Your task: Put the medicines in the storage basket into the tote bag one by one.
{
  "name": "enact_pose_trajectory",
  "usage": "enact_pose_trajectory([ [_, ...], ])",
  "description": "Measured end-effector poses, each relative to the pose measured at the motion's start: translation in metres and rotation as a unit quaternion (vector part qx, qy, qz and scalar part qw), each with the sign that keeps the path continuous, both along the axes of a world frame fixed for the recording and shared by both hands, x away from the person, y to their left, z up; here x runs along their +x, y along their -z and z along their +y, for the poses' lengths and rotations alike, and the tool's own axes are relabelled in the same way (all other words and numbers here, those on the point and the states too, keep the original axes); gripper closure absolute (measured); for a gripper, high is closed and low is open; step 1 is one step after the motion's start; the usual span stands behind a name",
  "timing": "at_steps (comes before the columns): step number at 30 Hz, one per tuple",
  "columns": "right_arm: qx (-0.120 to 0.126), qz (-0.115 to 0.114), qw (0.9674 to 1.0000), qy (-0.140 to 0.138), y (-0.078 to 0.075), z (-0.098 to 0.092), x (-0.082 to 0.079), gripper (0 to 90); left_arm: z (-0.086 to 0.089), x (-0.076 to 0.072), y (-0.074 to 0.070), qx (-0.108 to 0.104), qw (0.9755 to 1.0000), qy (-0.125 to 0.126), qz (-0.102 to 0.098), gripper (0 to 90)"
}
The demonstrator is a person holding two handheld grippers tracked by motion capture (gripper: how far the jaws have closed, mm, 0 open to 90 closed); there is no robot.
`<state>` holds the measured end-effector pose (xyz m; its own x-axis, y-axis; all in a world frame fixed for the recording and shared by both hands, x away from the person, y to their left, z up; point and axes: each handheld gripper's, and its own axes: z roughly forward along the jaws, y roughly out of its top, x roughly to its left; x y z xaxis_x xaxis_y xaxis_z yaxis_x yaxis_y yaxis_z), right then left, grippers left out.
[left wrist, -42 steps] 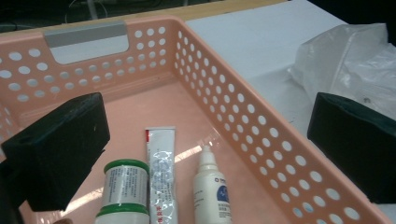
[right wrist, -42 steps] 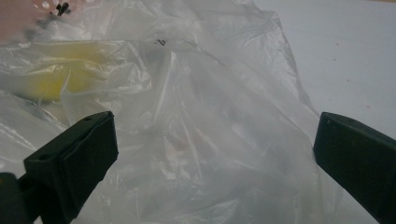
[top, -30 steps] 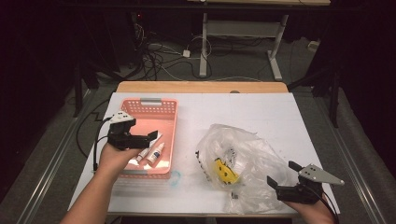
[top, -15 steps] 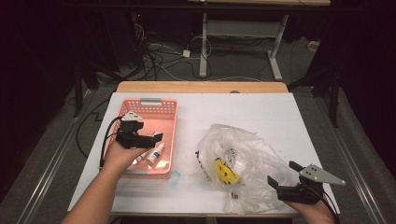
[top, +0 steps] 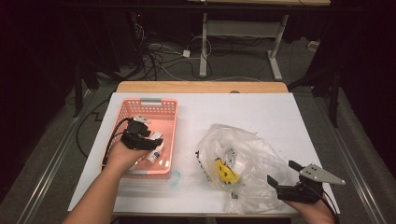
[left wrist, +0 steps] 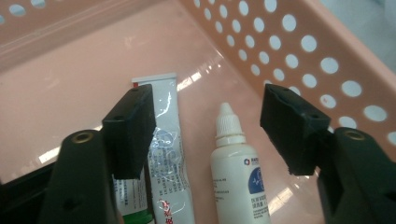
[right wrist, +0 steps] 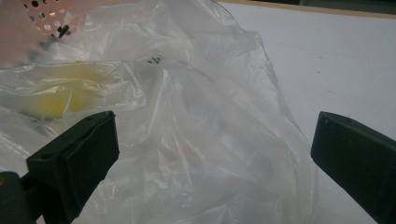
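A dark room with cables on the floor lies behind a white bench (top: 261, 116). On it stands a pink basket (top: 154, 103) with round holes in its walls. The left gripper (left wrist: 208, 126) reaches down into it. Its jaws have just been closing, but they do not press on anything. Between them lies a small white bottle (left wrist: 238, 175) with a pointed cap and a blue mark. A flat white tube (left wrist: 166, 154) lies under the left jaw. The right gripper (right wrist: 210, 154) is wide open, with a crinkly clear plastic bag (right wrist: 187, 116) right in front of it.
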<state>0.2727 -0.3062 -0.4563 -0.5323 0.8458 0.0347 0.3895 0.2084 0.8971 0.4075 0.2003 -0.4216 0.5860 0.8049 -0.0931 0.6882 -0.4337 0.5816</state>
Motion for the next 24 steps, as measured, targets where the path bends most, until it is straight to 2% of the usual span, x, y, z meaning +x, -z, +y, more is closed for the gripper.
enact_pose_trajectory([
  [6, 0.0, -0.004, 1.0, -0.003, -0.001, 0.001, -0.001, 1.7, -0.003, 0.005, 0.001, 0.032, 0.9992, 0.0, 0.021, 44.0],
  [10, -0.001, -0.004, 1.0, -0.004, -0.002, 0.002, -0.001, 1.8, -0.002, 0.009, 0.006, 0.044, 0.9985, -0.003, 0.034, 45.7],
  [12, -0.001, -0.003, 1.0, -0.005, -0.002, 0.002, -0.001, 1.8, -0.002, 0.012, 0.009, 0.056, 0.9974, -0.003, 0.047, 45.8],
  [14, -0.001, -0.001, 1.0, -0.004, -0.001, 0.003, 0.0, 1.9, -0.002, 0.014, 0.011, 0.058, 0.9968, -0.008, 0.055, 46.7],
  [19, -0.003, -0.004, 1.0, -0.006, -0.002, 0.004, -0.001, 1.9, -0.003, 0.019, 0.016, 0.078, 0.9942, -0.017, 0.072, 46.7],
  [24, -0.003, -0.005, 1.0, -0.006, -0.002, 0.003, -0.001, 1.9, -0.003, 0.023, 0.024, 0.1, 0.9893, -0.021, 0.105, 48.7],
])
